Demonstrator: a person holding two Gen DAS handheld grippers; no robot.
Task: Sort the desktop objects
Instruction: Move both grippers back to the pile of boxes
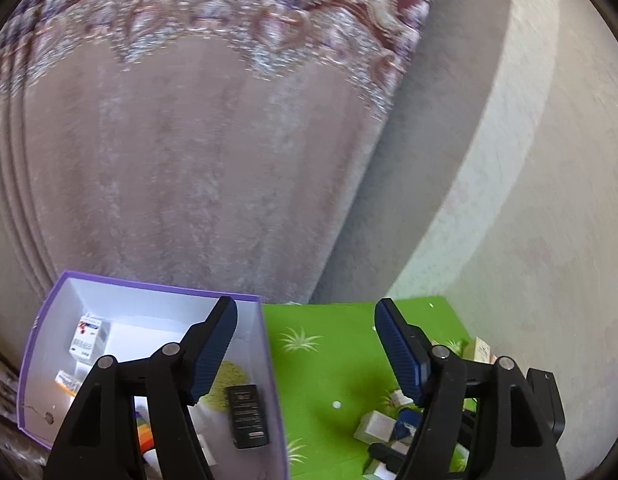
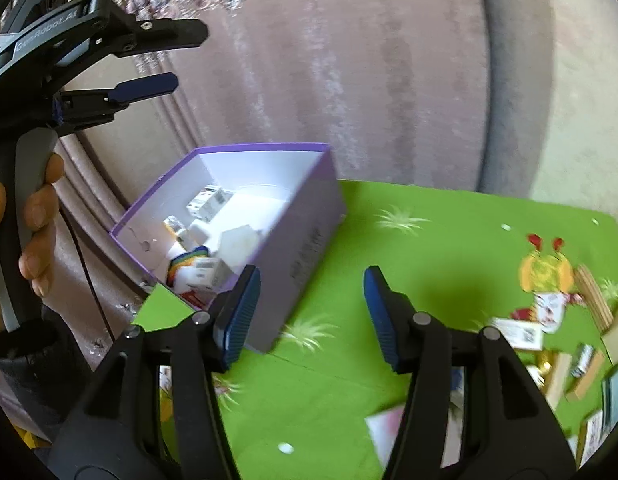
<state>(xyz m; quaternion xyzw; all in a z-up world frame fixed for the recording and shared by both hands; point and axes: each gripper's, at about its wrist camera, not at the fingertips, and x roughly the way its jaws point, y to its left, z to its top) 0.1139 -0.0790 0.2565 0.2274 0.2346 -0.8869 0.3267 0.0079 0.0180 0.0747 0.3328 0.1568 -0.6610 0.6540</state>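
Observation:
A purple box with white inside stands at the left end of a green cloth. It holds several small packs, among them a black box and a white carton. My left gripper is open and empty, high above the box's right wall; it also shows at the top left of the right wrist view. My right gripper is open and empty above the cloth, just right of the box. Loose small boxes lie on the cloth at the right.
A patterned pink carpet lies beyond the cloth and a pale wall rises on the right. More small boxes lie below the left gripper's right finger. A hand grips the left gripper's handle.

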